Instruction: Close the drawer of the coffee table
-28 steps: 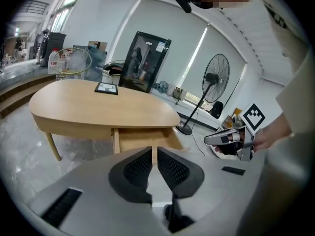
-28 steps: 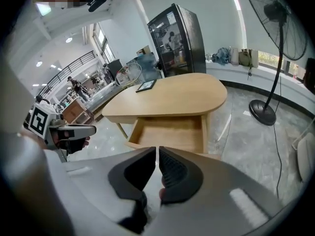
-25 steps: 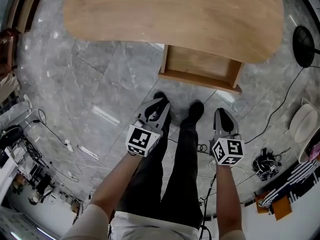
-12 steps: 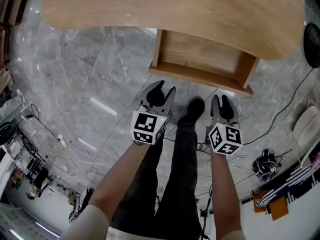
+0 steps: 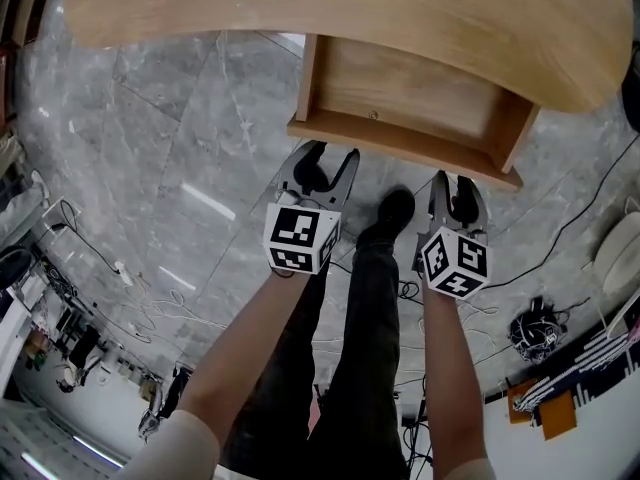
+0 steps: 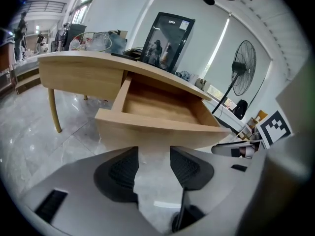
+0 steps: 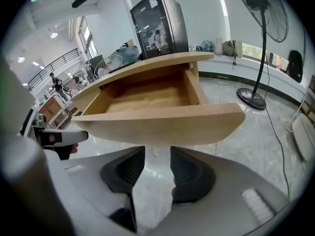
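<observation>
The drawer (image 5: 405,118) is still open. The left gripper (image 5: 328,160) and right gripper (image 5: 455,184) have been lowered toward its front, jaws just parted and empty. A push is likely being prepared.

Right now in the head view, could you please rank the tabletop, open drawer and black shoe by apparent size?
1. tabletop, largest
2. open drawer
3. black shoe, smallest, though it is farther from the camera

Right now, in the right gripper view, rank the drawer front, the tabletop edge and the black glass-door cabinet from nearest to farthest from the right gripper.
From the right gripper:
1. Drawer front, just ahead, across the middle.
2. Tabletop edge, higher up, further back.
3. Black glass-door cabinet, top centre, behind that edge.
</observation>
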Demonstrator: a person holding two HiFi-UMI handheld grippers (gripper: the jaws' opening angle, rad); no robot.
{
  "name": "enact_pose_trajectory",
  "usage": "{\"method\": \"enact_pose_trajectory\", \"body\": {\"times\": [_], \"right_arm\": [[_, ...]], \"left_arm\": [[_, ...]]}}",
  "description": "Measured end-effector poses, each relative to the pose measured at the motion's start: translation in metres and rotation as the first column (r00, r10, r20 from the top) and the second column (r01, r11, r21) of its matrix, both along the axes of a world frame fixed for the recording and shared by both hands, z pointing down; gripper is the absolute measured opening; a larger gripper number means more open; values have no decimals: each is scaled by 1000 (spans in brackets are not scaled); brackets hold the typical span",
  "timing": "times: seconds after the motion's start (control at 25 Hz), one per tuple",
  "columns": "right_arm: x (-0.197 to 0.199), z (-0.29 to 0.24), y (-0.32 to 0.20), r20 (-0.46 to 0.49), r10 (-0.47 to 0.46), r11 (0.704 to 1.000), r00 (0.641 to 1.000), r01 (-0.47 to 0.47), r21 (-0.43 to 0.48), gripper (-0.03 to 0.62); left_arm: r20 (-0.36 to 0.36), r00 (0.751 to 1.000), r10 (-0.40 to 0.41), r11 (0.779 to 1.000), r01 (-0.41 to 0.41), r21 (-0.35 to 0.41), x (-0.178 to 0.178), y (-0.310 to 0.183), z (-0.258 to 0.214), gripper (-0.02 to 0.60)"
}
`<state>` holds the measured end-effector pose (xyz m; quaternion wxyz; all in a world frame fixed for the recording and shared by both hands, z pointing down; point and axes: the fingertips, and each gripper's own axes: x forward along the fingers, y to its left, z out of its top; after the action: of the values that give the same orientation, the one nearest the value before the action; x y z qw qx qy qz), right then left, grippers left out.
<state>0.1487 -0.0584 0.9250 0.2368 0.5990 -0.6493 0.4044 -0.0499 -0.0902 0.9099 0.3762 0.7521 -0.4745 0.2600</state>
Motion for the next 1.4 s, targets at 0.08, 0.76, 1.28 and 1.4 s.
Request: {"method": "enact_pose_trajectory", "body": {"times": [0.08, 0.76, 1.28, 1.4], "right_arm": [[4, 0, -4, -13, 1, 1000, 1000, -1, 13, 170], [9, -6, -16, -19, 29, 998, 999, -28, 65, 170], [12, -26, -18, -27, 31, 995, 999, -29, 99, 169], [14, -31, -25, -13, 50, 993, 999, -48, 110, 170]], "left_arm": [[-1, 1000, -15, 1000, 15, 8, 0, -3, 1, 204], [-3, 997, -79, 997, 79, 9, 3, -11, 0, 210], [-32, 997, -76, 996, 77, 48, 6, -14, -20, 209], [-47, 996, -78, 995, 80, 53, 7, -18, -24, 210]]}}
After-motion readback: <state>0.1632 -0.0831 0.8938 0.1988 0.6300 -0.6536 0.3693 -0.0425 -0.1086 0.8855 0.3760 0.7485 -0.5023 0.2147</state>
